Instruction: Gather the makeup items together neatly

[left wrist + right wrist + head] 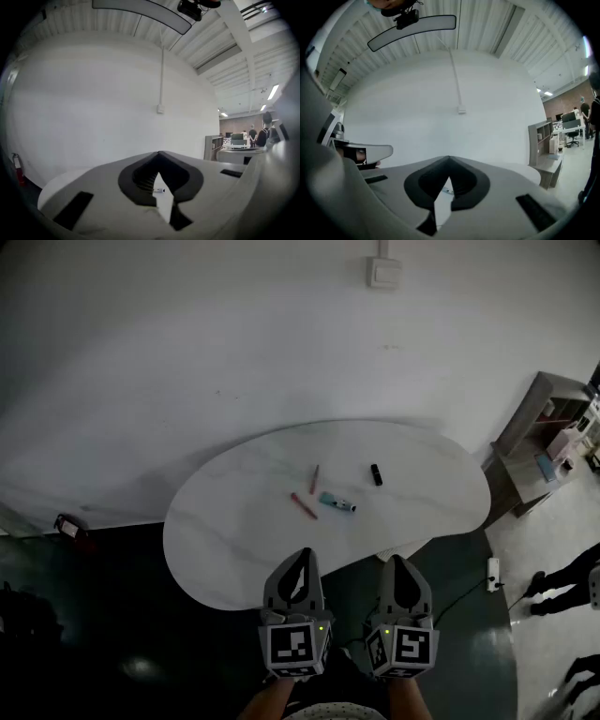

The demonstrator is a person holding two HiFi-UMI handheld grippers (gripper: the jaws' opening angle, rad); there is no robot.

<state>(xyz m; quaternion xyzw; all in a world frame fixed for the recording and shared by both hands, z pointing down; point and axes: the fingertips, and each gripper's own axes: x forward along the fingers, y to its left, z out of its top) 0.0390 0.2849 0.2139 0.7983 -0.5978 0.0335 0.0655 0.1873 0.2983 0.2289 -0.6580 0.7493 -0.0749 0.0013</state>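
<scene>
On the white oval table [234,531] lie several makeup items: a pink pencil [315,478], a red pencil [303,505], a teal tube [337,502] and a small black stick [376,474] off to the right. Both grippers hang side by side over the table's near edge, short of the items and touching none. The left gripper [305,555] has its jaws together with nothing between them, its tips [159,153] meeting. The right gripper [399,561] is likewise shut and empty [449,157]. A small tube [160,190] shows through the hollow behind the left jaws.
A plain white wall with a switch plate [382,272] rises behind the table. At the right stand a grey shelf unit [544,442], a power strip [493,573] on the floor and a person's feet [544,592]. A red extinguisher [67,526] lies at the left.
</scene>
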